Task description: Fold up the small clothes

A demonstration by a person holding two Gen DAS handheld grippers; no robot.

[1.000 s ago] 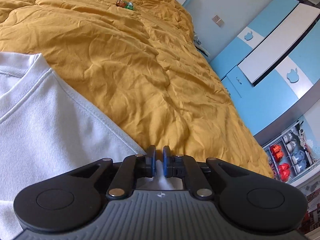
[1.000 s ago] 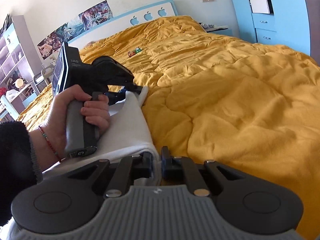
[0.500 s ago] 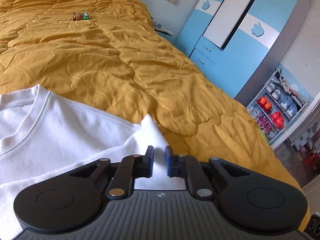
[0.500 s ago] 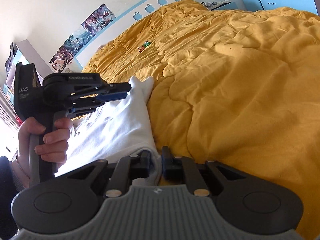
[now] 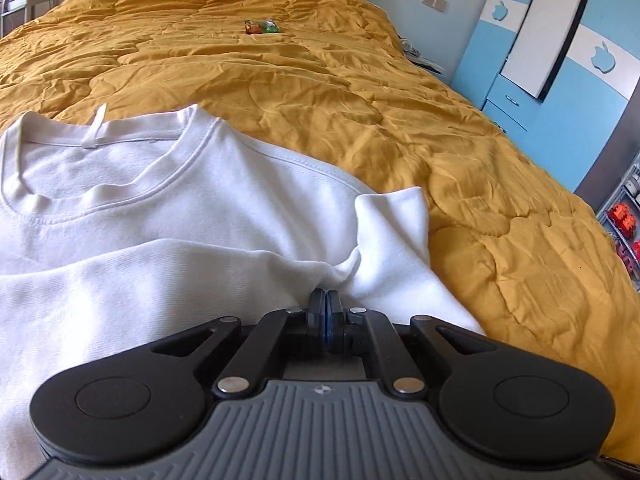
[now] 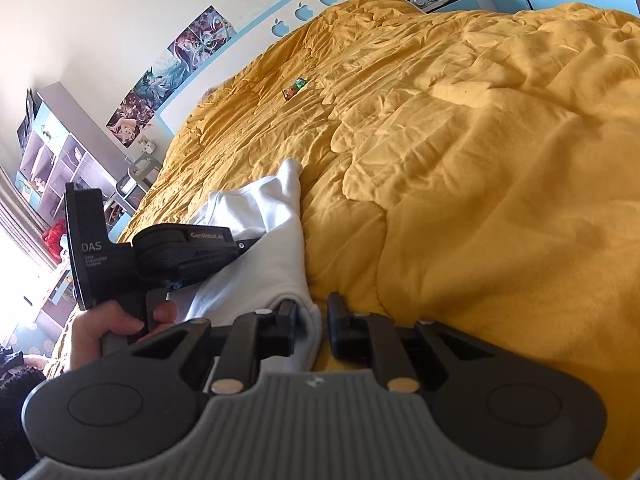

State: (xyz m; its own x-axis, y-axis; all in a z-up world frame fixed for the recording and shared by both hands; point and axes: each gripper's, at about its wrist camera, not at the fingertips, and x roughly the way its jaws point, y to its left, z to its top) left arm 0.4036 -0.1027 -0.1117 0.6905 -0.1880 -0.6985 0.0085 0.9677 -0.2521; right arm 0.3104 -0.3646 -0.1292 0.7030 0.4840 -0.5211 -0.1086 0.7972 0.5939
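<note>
A mustard quilt (image 5: 360, 152) is covering the whole bed, and a white t-shirt (image 5: 168, 216) is lying on its near side, collar up toward the headboard, one edge doubled over the chest and a sleeve (image 5: 394, 220) sticking out beside it. The left gripper (image 5: 325, 300) is angling down at the shirt, its fingers pressed together right at the fold. The right gripper (image 6: 312, 320) is opening, the hem (image 6: 308, 332) sitting loosely between its fingers. A hand (image 6: 108, 332) is clasping the left gripper's handle.
</note>
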